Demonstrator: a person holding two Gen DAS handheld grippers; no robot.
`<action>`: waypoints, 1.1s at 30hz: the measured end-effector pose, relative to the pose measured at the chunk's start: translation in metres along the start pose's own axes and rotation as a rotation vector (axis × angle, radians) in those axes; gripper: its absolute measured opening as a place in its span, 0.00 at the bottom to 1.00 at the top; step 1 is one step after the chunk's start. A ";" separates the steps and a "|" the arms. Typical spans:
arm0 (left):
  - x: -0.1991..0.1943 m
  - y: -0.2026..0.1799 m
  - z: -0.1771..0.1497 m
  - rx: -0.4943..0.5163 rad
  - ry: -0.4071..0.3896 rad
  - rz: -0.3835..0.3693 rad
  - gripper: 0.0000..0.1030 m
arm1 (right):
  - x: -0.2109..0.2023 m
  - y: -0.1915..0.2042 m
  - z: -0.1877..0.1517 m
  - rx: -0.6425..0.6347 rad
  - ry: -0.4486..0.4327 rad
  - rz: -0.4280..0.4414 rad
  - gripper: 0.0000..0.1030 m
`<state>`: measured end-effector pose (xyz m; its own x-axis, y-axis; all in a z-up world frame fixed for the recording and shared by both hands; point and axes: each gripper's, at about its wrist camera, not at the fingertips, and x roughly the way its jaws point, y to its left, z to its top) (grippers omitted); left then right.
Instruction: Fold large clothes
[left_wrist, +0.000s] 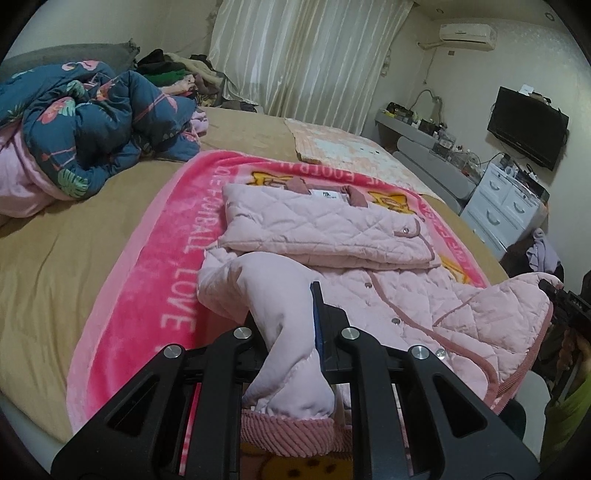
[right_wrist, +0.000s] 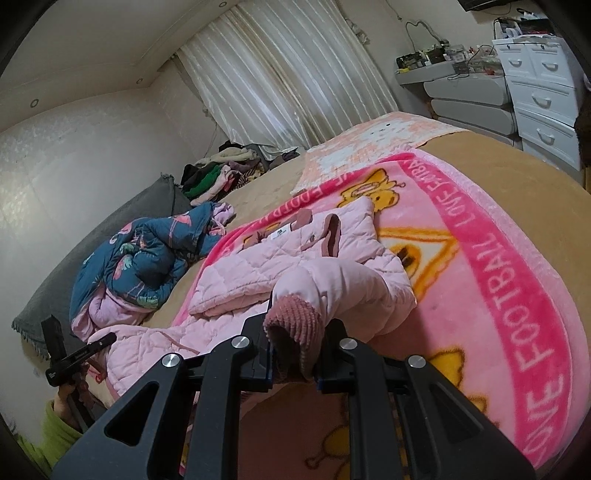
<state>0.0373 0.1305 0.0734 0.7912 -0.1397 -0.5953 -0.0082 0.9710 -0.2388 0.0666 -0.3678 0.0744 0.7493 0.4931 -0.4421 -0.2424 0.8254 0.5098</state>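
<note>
left tongs (left_wrist: 291, 343) pinch the jacket's (left_wrist: 332, 225) hem corner; right tongs (right_wrist: 295, 341) clamp its ribbed cuff (right_wrist: 291, 314). jacket lies ahead on the blanket (left_wrist: 147, 280), long axis running away toward the collar.

Quilted jacket (left_wrist: 332, 229): pale pink cloth, matt, diamond-stitched, soft; cuff (right_wrist: 291, 317) of dusty-rose ribbed corduroy-like cloth; small glossy snap buttons.
Blanket (left_wrist: 147, 295): plush fleece, hot pink, faint sheen.
Bed sheet (left_wrist: 55, 258): tan cloth, matt, smooth.
Left gripper (left_wrist: 291, 332) and right gripper (right_wrist: 295, 343): black matt plastic, with bright polished metal screw heads.
Curtain (left_wrist: 306, 55): cream fabric, satiny gloss.
</note>
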 end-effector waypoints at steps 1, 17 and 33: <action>0.000 0.000 0.003 0.001 -0.006 -0.002 0.07 | 0.001 0.001 0.003 -0.002 -0.001 -0.001 0.13; 0.009 0.003 0.050 -0.020 -0.065 0.018 0.08 | 0.021 0.012 0.055 -0.002 -0.039 0.001 0.13; 0.032 0.012 0.076 -0.048 -0.049 0.033 0.11 | 0.053 0.009 0.090 0.063 -0.046 0.022 0.14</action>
<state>0.1089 0.1527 0.1096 0.8191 -0.0970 -0.5654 -0.0631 0.9644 -0.2568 0.1592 -0.3589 0.1218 0.7722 0.4964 -0.3966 -0.2211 0.7951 0.5647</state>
